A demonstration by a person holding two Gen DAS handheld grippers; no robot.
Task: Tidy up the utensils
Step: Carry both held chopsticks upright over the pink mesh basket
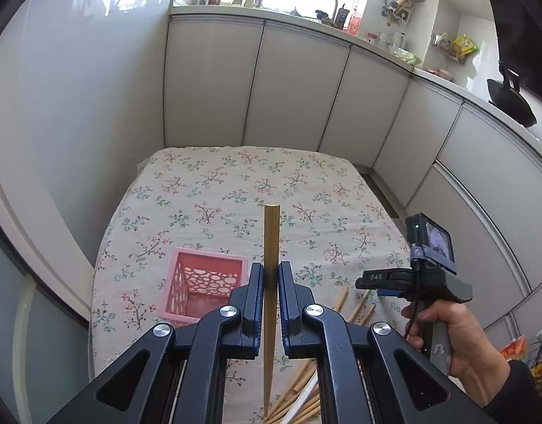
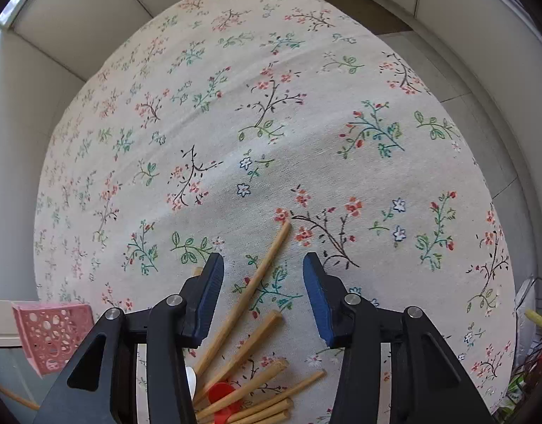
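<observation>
left claw (image 1: 270, 277) pinches one chopstick (image 1: 271, 247) mid-shaft, upright, just right of the pink basket (image 1: 203, 288). right claw (image 2: 263, 295) hangs spread over loose chopsticks (image 2: 256, 339) on the desk (image 2: 306, 106). likely light, stiff, smooth; grip mid-length.

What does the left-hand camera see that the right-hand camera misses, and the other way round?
Only the left wrist view shows the left gripper shut on a chopstick, the person's right hand holding the other tool, and the kitchen cabinets and counter behind the table. Only the right wrist view shows the right gripper open above the pile, and a red piece lying among the sticks. Both show the pink basket, the loose chopsticks and the floral tablecloth.
</observation>
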